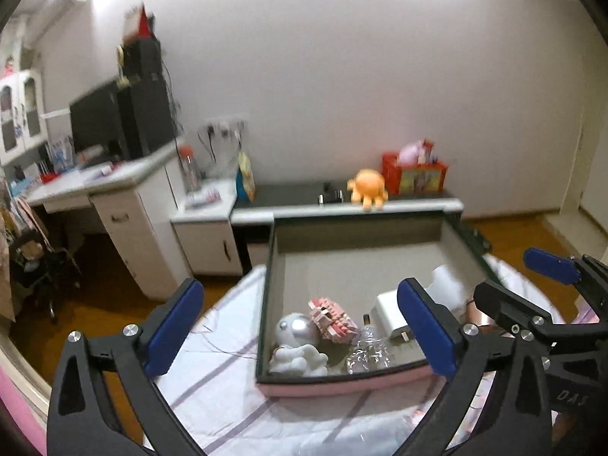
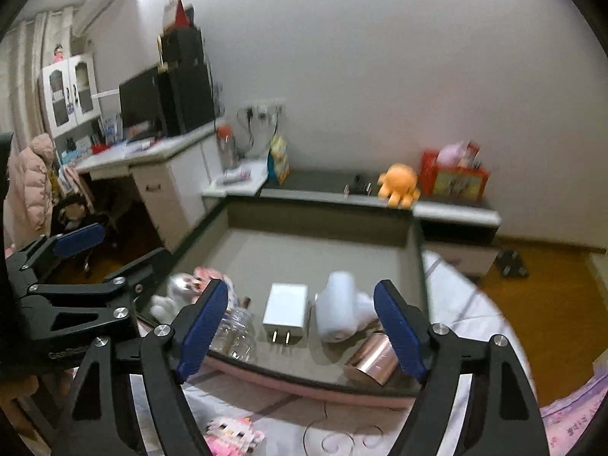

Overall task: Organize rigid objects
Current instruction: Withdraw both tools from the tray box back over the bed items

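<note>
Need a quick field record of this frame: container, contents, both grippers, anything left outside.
container: grey tray with pink front edge, on a striped sheet
contents, left to right: white astronaut figure, pink block model, clear bottle, white charger, white roll, copper tape roll
left gripper: open, holds nothing
right gripper: open, holds nothing
outside tray: pink-and-white block piece on the sheet near the front edge
background: orange plush on a low counter
</note>
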The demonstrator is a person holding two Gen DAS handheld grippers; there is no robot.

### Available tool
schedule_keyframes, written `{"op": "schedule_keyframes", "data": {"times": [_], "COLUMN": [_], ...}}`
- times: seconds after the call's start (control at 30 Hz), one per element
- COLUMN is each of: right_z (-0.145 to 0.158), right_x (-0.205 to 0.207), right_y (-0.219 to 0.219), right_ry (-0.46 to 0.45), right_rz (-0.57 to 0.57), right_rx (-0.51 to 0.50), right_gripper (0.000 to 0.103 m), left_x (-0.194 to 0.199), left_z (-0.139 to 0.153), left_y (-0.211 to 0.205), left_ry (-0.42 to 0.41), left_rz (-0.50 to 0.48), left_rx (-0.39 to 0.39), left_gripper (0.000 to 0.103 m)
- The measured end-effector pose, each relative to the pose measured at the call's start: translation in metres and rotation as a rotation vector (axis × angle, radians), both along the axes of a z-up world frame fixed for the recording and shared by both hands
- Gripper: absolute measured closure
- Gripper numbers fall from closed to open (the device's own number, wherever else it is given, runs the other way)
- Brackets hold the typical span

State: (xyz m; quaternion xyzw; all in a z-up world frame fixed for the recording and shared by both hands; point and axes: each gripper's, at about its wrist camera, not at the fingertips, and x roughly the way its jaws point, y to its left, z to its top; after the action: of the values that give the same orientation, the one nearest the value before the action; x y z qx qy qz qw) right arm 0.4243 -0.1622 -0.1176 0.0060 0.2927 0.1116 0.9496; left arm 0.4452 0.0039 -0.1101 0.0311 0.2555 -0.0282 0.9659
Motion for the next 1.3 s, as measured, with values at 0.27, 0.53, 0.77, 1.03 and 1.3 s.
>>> {"op": "schedule_keyframes", "data": {"times": [0.27, 0.53, 0.77, 1.03, 1.3], "right_z": [0.038, 0.043, 0.041, 0.032, 0.004], "right_x": [-0.093, -0.177, -0.224, -0.245, -0.24], "right_y": [-0.007, -0.009, -0.017, -0.022, -0.022], "right_ry": [-0.151, -0.291, -0.345, -0.322, -0.243], "right_rz": [0.0, -0.054, -0.105, -0.111, -0.11], "right_rx": [0.052, -0.018, -0.061, -0.057, -0.072], "right_gripper": [0.017, 0.016, 0.016, 0.016, 0.016], "left_x": [-0.095, -0.183, -0.217, -0.227, -0.221], "left_z": [0.03, 0.035, 0.028, 0.018, -0.02], "left_y": [-0.004, -0.013, -0.022, -0.025, -0.024], "left_ry": [-0.124, -0.264, -0.289, -0.254, -0.135], "left_rz": [-0.013, 0.018, -0.011, -0.019, -0.04], "left_rx": [0.071, 0.093, 0.068, 0.076, 0.072], "left_gripper": [0.0, 0.0, 0.0, 0.0, 0.0]}}
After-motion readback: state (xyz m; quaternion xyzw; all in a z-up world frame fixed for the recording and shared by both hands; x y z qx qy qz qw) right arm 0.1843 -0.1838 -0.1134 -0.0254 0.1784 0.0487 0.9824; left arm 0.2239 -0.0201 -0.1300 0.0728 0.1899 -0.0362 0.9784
